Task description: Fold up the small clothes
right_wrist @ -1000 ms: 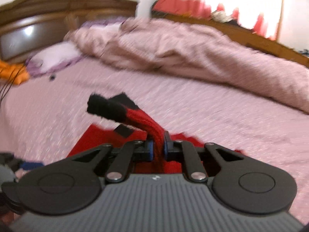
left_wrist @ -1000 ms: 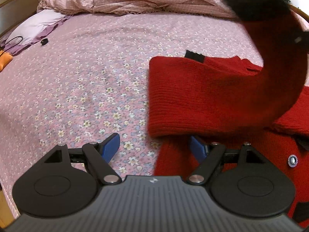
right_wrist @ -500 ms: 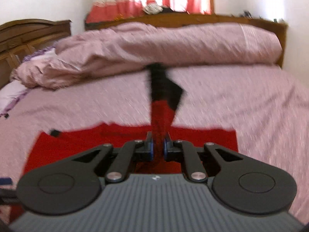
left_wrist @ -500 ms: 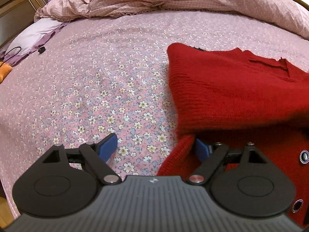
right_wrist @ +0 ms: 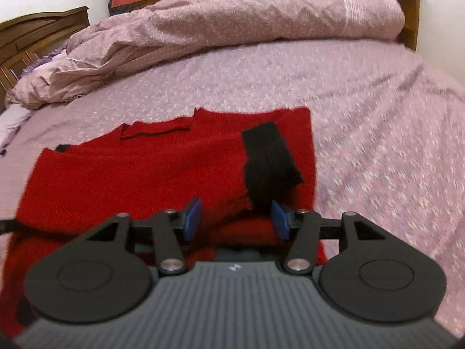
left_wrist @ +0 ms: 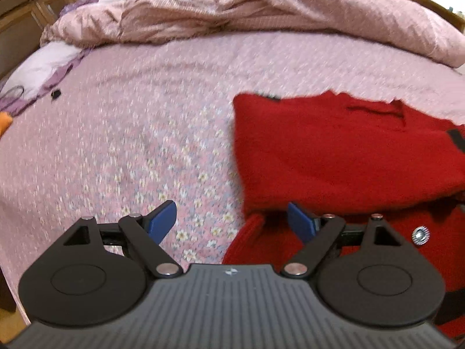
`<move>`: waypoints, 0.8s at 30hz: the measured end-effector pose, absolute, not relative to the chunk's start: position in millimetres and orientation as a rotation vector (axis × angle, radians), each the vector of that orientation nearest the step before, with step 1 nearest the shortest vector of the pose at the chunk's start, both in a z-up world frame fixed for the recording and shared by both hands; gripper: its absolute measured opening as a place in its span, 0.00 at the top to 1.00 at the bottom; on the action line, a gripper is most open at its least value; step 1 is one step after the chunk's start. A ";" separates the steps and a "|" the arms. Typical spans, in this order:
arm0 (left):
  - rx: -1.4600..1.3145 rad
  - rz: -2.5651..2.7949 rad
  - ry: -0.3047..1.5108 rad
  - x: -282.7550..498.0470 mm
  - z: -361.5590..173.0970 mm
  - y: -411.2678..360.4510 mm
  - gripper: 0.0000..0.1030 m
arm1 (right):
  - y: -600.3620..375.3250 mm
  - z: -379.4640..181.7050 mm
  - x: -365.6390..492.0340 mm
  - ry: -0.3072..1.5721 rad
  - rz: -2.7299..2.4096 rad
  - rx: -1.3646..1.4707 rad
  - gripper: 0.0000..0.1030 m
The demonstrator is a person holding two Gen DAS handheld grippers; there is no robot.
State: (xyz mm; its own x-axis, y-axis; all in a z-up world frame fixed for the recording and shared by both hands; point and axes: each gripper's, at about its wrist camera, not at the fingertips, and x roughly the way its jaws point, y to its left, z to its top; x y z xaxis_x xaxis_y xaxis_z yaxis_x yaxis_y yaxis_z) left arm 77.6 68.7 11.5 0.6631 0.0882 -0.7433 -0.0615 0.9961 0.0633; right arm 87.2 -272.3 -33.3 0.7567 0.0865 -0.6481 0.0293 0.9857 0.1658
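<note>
A red knitted cardigan lies flat on the flowered bed sheet, its silver button near the front. My left gripper hangs open above the cardigan's left edge, holding nothing. In the right wrist view the cardigan has one sleeve folded across its body, ending in a black cuff. My right gripper is over that sleeve with its jaws opening. The sleeve lies between the blue pads, which no longer press on it.
A crumpled pink duvet is heaped along the far side of the bed. A wooden headboard and a pale pillow are at the left. A small black object lies on the sheet near the pillow.
My right gripper swung the black-cuffed sleeve across the cardigan, came down, and its jaws parted so the sleeve rests on the body. My left gripper stayed open and rose slightly.
</note>
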 end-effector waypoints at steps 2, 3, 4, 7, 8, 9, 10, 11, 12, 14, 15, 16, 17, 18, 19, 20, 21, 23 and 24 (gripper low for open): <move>0.042 0.064 0.824 80.1 20.0 64.7 0.16 | -278.1 -25.2 81.4 0.762 0.062 0.145 0.47; 0.044 0.054 0.819 81.9 22.5 62.4 0.16 | -280.0 -21.5 78.7 0.775 0.070 0.125 0.47; 0.050 0.042 0.816 85.3 24.6 60.0 0.16 | -282.4 -15.5 74.7 0.785 0.079 0.102 0.47; 0.066 0.035 0.810 97.6 27.5 52.2 0.16 | -290.7 3.6 68.2 0.767 0.102 0.073 0.47; 0.068 0.033 0.808 100.8 27.4 50.5 0.16 | -293.6 9.9 68.6 0.754 0.107 0.072 0.47; 0.069 0.033 0.812 105.6 26.8 48.3 0.16 | -296.4 15.6 70.8 0.738 0.113 0.071 0.47; 0.065 0.031 0.816 111.0 26.0 46.3 0.16 | -299.2 20.3 75.3 0.720 0.115 0.070 0.47; 0.058 0.026 0.817 115.7 24.7 44.9 0.16 | -301.3 22.7 81.2 0.705 0.116 0.067 0.47; 0.051 0.022 0.818 120.9 23.2 43.2 0.16 | -303.3 23.7 88.8 0.693 0.118 0.066 0.47; 0.048 0.018 0.822 129.0 21.2 39.7 0.16 | -308.0 20.3 110.4 0.683 0.119 0.089 0.47; 0.049 0.014 0.819 132.7 20.2 37.7 0.16 | -310.4 17.8 119.8 0.686 0.119 0.101 0.47; 0.053 0.010 0.819 135.4 19.0 36.0 0.16 | -312.1 12.9 131.6 0.693 0.117 0.113 0.47; 0.057 0.006 0.821 138.8 17.2 35.3 0.16 | -313.1 8.4 141.4 0.702 0.115 0.119 0.47; 0.060 0.000 0.821 141.9 16.0 33.9 0.16 | -313.3 1.8 152.9 0.714 0.107 0.115 0.47; 0.062 -0.009 0.820 144.7 14.2 32.1 0.16 | -313.3 -3.4 159.9 0.723 0.099 0.111 0.47; 0.064 -0.012 0.822 146.2 12.3 31.3 0.16 | -312.8 -9.0 166.9 0.738 0.095 0.109 0.47; 0.067 -0.014 0.824 147.8 10.7 30.5 0.16 | -312.5 -14.5 173.8 0.757 0.093 0.112 0.47; 0.070 -0.021 0.824 150.2 6.6 28.2 0.16 | -312.0 -25.1 182.6 0.788 0.107 0.125 0.47; 0.071 -0.026 0.824 151.0 4.7 27.7 0.16 | -311.3 -29.4 184.2 0.801 0.122 0.134 0.45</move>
